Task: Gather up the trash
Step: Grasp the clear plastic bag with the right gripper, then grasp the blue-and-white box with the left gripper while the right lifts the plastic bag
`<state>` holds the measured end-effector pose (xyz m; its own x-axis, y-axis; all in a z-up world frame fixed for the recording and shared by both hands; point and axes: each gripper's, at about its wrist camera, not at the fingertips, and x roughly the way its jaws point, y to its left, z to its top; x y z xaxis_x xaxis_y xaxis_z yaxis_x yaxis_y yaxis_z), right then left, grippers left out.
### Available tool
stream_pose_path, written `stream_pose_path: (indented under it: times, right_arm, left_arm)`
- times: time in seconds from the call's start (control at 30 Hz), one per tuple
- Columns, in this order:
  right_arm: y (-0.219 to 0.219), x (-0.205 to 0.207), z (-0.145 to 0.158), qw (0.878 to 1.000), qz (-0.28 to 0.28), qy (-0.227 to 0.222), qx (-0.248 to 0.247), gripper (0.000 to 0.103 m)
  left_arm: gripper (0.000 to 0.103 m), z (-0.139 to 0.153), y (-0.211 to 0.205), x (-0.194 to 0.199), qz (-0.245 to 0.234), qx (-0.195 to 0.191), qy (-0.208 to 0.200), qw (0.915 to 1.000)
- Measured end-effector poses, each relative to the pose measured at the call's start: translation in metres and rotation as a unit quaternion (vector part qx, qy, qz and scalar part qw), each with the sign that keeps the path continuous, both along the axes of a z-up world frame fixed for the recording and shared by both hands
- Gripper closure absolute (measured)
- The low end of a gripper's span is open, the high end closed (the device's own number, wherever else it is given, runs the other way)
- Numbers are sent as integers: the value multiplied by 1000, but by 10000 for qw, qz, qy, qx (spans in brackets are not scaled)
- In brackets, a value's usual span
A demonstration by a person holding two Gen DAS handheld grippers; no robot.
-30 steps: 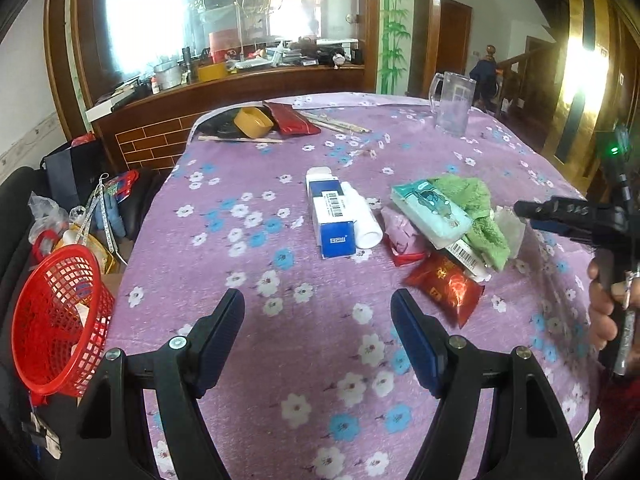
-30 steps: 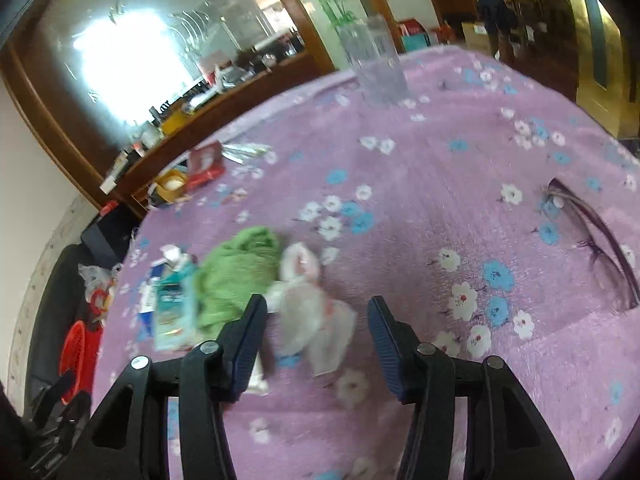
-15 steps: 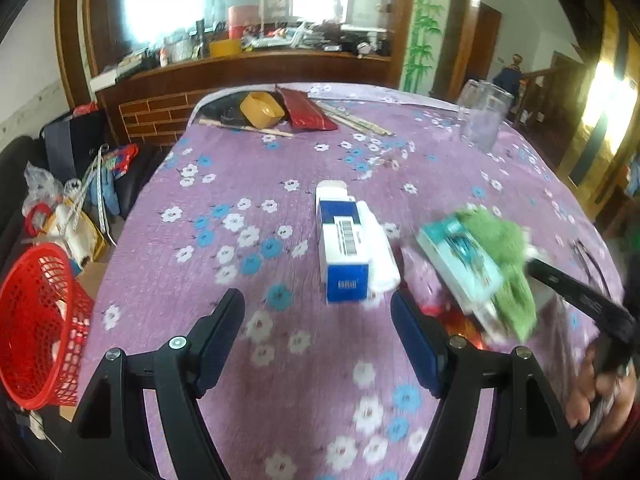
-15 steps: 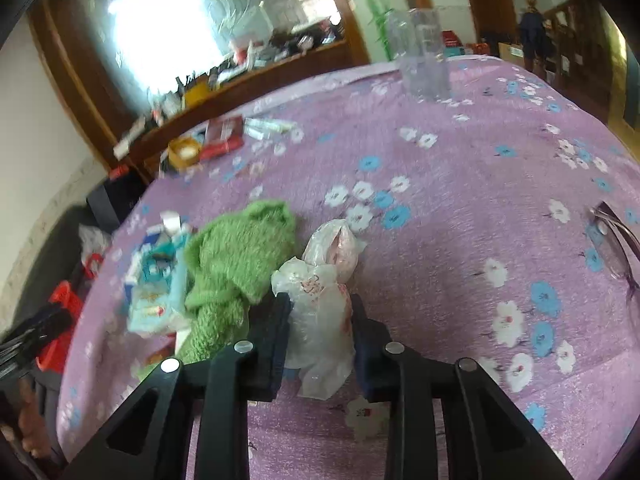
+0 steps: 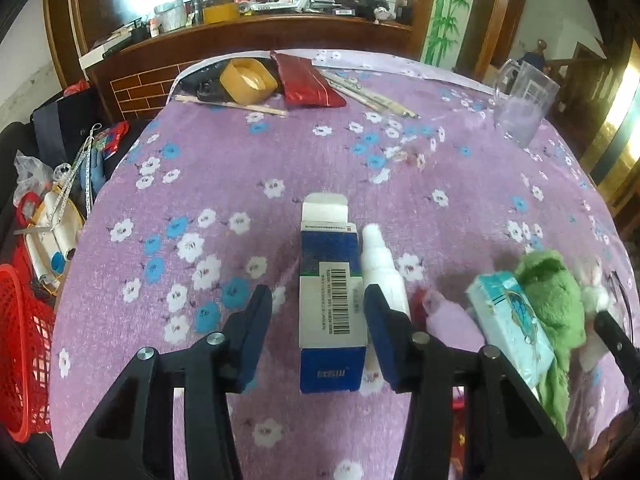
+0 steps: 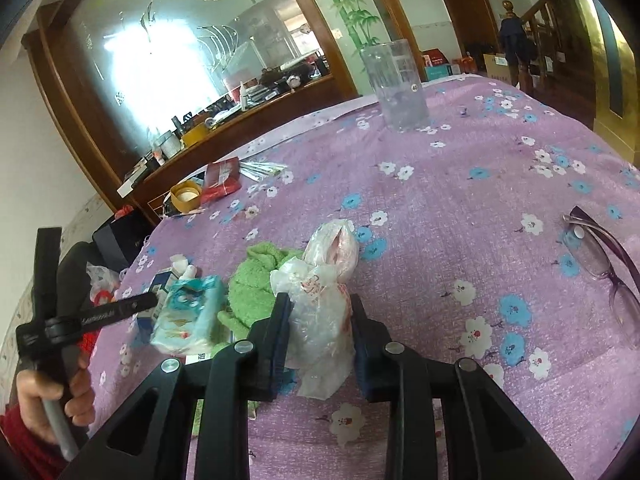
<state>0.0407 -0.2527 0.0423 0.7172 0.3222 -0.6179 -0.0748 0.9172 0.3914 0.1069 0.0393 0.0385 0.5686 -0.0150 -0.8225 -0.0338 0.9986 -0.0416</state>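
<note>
A blue and white carton (image 5: 332, 304) lies on the purple flowered tablecloth (image 5: 280, 152) with a white bottle (image 5: 380, 264) at its right side. My left gripper (image 5: 318, 296) straddles the carton and its jaws are closing. The right pad touches the carton's edge, while a gap remains at the left pad. My right gripper (image 6: 319, 304) is shut on a crumpled clear plastic bag (image 6: 332, 248). Left of the bag lie a green cloth (image 6: 256, 280) and a teal tissue pack (image 6: 188, 308). A hand holds the left gripper at the left edge of the right wrist view.
A red basket (image 5: 24, 352) stands off the table's left edge among clutter. At the far side are a tape roll (image 5: 248, 80), a red pouch (image 5: 308, 84) and chopsticks. A glass (image 6: 400, 84) stands far right and purple spectacles (image 6: 604, 264) lie at the right.
My left gripper has moved forward over the carton and narrowed its jaws around it. My right gripper has gone from open around the plastic bag to shut on it.
</note>
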Motion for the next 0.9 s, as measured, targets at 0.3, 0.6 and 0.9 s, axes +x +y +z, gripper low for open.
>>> stream_pose_path:
  times: [0.3, 0.6, 0.9]
  right_arm:
    - [5, 1, 1, 9999, 94, -45, -113, 73]
    - [7, 3, 1, 9998, 95, -31, -188, 73]
    - [9, 4, 1, 9997, 132, -43, -186, 73]
  left_arm:
    - [57, 0, 9, -2, -91, 52, -138, 9998]
    - [56, -3, -11, -1, -310, 373, -253, 9985]
    - [56, 0, -16, -3, -421, 477, -312, 9975]
